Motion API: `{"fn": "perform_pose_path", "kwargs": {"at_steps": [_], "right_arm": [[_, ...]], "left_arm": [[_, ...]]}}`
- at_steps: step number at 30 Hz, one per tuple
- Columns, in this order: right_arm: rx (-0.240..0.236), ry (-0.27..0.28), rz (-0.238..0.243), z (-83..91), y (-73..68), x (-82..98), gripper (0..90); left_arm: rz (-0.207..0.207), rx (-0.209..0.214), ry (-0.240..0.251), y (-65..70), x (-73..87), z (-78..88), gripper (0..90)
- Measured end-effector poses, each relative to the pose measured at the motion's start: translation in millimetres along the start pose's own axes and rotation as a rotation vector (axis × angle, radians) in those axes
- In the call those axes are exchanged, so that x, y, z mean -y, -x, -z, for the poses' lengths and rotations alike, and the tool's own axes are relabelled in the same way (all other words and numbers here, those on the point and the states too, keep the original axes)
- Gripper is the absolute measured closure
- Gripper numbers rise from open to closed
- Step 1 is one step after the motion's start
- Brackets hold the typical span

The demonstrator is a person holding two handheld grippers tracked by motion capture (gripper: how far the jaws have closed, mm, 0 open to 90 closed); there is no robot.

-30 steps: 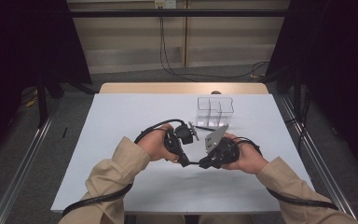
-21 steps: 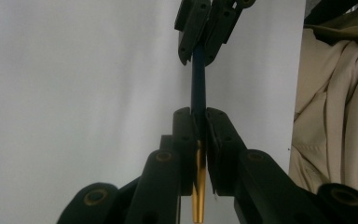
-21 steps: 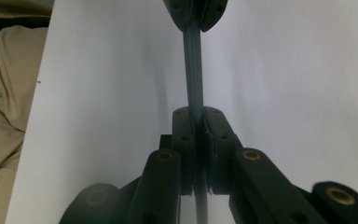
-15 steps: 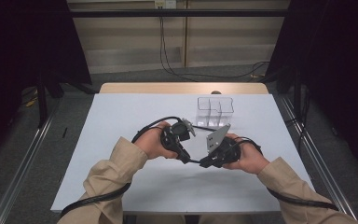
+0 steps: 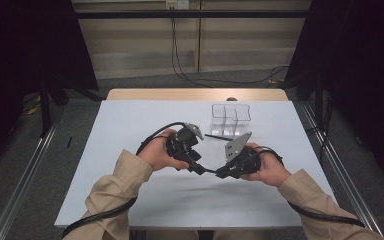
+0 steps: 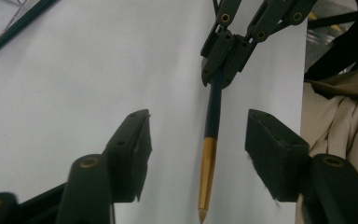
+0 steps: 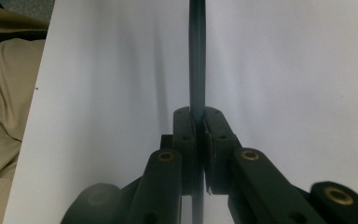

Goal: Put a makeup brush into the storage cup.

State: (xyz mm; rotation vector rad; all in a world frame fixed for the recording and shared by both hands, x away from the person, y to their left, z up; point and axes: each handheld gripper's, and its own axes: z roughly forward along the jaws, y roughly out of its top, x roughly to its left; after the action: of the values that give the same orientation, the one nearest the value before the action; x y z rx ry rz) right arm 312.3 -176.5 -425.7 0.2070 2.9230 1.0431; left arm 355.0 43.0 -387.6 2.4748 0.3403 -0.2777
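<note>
Just in front of the clear plastic compartment box (image 5: 230, 119), above the white tabletop (image 5: 130, 125), the right gripper (image 5: 222, 173) alone pinches the dark blue, gold-tipped pencil (image 6: 209, 140) between the just-spread left gripper (image 6: 198, 154), so a loose pinch could drop it.

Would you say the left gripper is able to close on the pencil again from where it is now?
Probably yes: the left gripper has just opened, and the pencil, clamped by the right gripper, lies between its jaws.
</note>
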Motion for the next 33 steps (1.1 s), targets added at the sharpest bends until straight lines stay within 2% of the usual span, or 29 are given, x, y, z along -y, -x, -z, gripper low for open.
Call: {"fn": "perform_pose_path", "kwargs": {"at_steps": [1, 4, 6, 12, 16, 17, 23, 25, 33], "right_arm": [[-0.004, 0.002, -0.007, 0.5, -0.6, 0.0, 84.8], [0.0, 0.008, -0.01, 0.9, -0.5, 0.6, 84.8], [0.002, 0.012, -0.02, 0.9, -0.2, 1.5, 84.8], [0.009, 0.026, -0.031, 0.1, 1.2, 3.7, 84.8], [0.012, 0.028, -0.036, 1.0, 0.4, 4.6, 84.7], [0.016, 0.034, -0.029, 1.1, 1.0, 5.0, 84.8], [0.024, 0.058, -0.059, 2.4, 1.7, 8.8, 84.8], [0.026, 0.075, -0.069, 2.8, 1.9, 10.0, 84.7], [0.041, 0.133, -0.107, 4.6, 2.4, 15.6, 84.8]], "left_arm": [[-0.004, -0.001, -0.003, -1.7, 1.4, 0.6, 33.3], [0.012, -0.016, 0.037, -3.2, 5.7, 1.2, 25.3], [0.0, -0.02, 0.064, -3.5, 7.8, 2.1, 21.3], [0.009, -0.042, 0.135, -6.2, 13.2, 5.2, 8.5], [-0.006, -0.031, 0.2, -7.0, 17.5, 10.1, 5.3], [0.001, -0.031, 0.216, -7.4, 18.1, 11.0, 5.0], [0.019, -0.064, 0.293, -8.8, 22.2, 15.9, 3.0], [0.024, -0.059, 0.319, -9.7, 23.8, 16.3, 3.0], [0.032, -0.072, 0.367, -11.6, 28.6, 16.9, 3.0]]}}
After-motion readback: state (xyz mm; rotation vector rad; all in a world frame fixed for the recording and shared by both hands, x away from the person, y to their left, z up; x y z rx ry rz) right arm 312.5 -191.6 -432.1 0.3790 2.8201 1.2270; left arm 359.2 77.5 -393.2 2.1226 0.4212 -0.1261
